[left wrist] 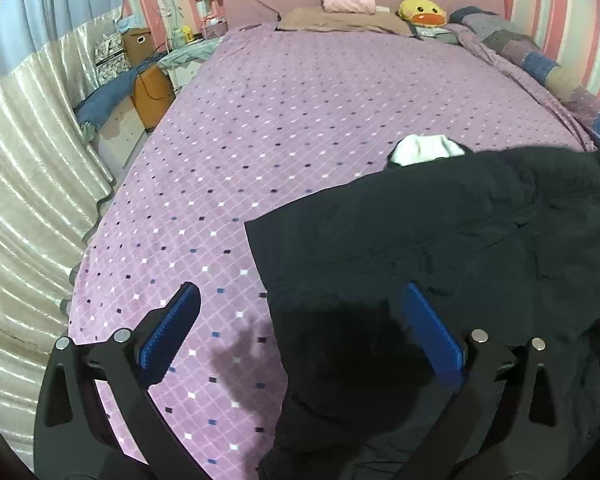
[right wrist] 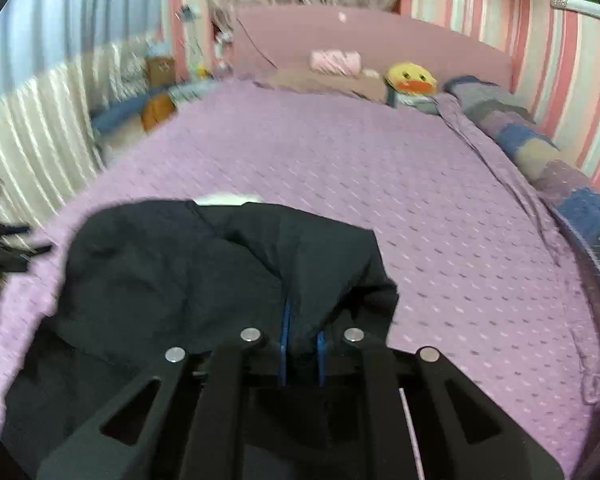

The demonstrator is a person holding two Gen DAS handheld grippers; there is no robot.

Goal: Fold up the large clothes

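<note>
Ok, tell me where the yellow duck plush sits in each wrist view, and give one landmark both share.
Left wrist view: yellow duck plush top, right of centre, at the head of the bed.
Right wrist view: yellow duck plush upper right of centre, against the headboard.
Shared landmark: the pink pillow just left of it.

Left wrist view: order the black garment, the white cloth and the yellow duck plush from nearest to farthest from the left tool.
1. Black garment, under the left tool, lower right.
2. White cloth, just beyond the garment's far edge.
3. Yellow duck plush, at the headboard.
</note>
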